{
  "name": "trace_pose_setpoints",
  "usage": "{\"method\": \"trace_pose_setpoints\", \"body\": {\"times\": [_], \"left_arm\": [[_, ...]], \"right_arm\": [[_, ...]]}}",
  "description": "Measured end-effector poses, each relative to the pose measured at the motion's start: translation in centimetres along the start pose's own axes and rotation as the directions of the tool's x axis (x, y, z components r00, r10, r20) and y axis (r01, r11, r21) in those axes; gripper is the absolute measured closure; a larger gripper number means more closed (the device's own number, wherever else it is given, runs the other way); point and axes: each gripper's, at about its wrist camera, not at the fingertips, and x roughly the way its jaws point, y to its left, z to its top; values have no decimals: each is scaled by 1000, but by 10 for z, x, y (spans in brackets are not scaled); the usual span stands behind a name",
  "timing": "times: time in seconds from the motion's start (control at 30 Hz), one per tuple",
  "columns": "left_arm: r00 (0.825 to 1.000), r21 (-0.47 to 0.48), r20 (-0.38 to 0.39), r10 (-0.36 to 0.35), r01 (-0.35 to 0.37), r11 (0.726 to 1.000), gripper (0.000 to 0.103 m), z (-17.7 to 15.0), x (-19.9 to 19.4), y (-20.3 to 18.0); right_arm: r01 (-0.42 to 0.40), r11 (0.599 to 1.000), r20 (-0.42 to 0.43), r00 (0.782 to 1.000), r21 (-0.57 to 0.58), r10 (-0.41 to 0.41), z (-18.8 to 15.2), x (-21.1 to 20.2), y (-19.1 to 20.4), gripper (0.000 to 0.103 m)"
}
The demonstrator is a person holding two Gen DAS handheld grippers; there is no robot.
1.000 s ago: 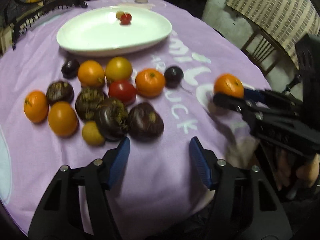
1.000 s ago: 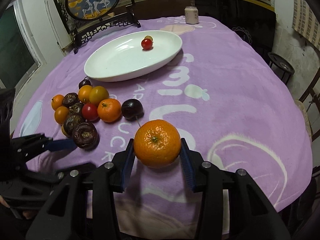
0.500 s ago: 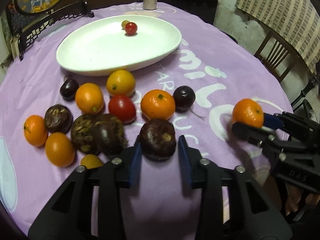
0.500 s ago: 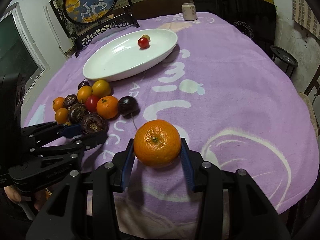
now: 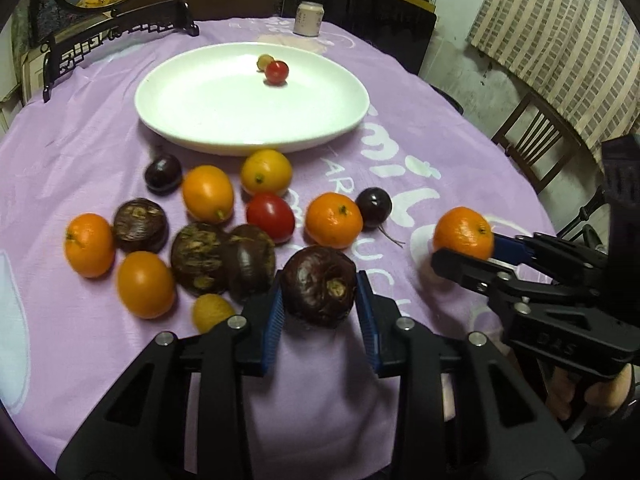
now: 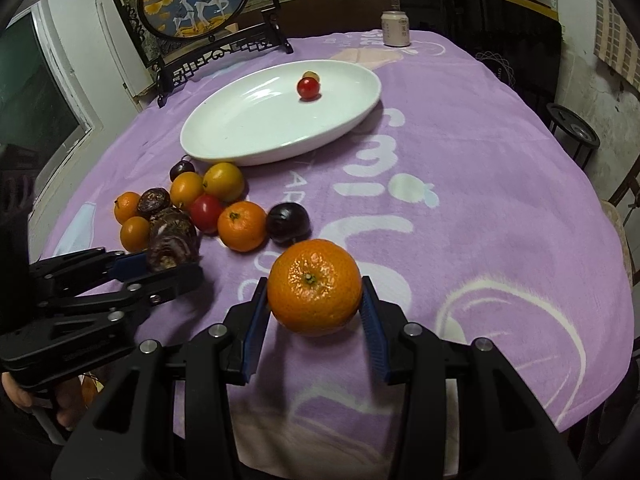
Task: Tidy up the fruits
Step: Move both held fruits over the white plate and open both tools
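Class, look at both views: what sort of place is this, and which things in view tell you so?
Probably a lived-in home dining room, not a lab: a table under a purple printed blanket, a wooden dining chair beside it, and a framed deer picture on a carved stand at the far edge.

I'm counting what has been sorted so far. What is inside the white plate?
On the white plate lie a red cherry tomato and, right behind it, a small yellowish fruit, partly hidden by the tomato. The rest is bare.
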Motion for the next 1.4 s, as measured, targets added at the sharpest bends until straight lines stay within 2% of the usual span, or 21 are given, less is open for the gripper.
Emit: {"method": "trace_pose_setpoints", "body": {"times": [0.2, 0.3, 0.37, 0.47, 0.53, 0.6, 0.73, 0.87, 0.93, 1.07, 1.1, 1.13, 1.17, 1.23, 1.4], "left_arm": [[1000, -8, 29, -3, 4, 1000, 69, 15, -15, 14], [998, -17, 48, -33, 34, 999, 69, 32, -27, 24], [997, -14, 70, -31, 32, 999, 69, 53, -35, 33], [995, -13, 99, 23, -22, 1000, 69, 90, -36, 49], [993, -11, 100, 60, -59, 998, 69, 123, -27, 60], [995, -15, 76, 58, -57, 998, 69, 154, -8, 70], [996, -30, 16, 89, -89, 996, 69, 198, 44, 82], [994, -63, -54, 96, -100, 993, 68, 217, 91, 92], [992, -69, -78, 102, -108, 992, 68, 224, 107, 98], [989, -70, -102, 108, -115, 991, 67, 231, 123, 103], [988, -74, -102, 115, -122, 990, 65, 232, 124, 103], [988, -81, -91, 121, -129, 988, 56, 234, 123, 105], [988, -85, -85, 125, -132, 988, 41, 234, 120, 103], [991, -104, -46, 129, -133, 986, 31, 234, 105, 105], [991, -121, 33, 131, -126, 985, 25, 209, 44, 99]], "right_arm": [[-2, 999, 1, 1000, -35, 2, 22, 9, 15, 59], [-5, 998, 11, 1000, -57, 5, 40, 12, 22, 59], [-7, 997, 25, 1000, -73, 9, 56, 12, 25, 59], [-1, 995, 54, 999, -101, 7, 88, 17, 30, 59], [-14, 993, 55, 998, -116, 20, 113, 28, 32, 59], [-22, 992, 43, 999, -121, 27, 138, 45, 31, 59], [31, 993, 21, 999, -117, -28, 182, 91, 21, 59], [93, 991, -23, 995, -99, -96, 203, 130, 3, 59], [81, 993, -50, 995, -87, -86, 206, 140, -4, 59], [78, 993, -53, 995, -83, -83, 207, 147, -10, 58], [75, 994, -54, 995, -79, -79, 208, 148, -11, 57], [73, 995, -45, 996, -73, -77, 210, 148, -12, 54], [84, 994, -24, 996, -68, -86, 210, 144, -13, 47], [93, 993, 0, 996, -66, -93, 210, 133, -12, 44], [78, 994, 55, 996, -80, -74, 193, 83, -3, 43]]}}
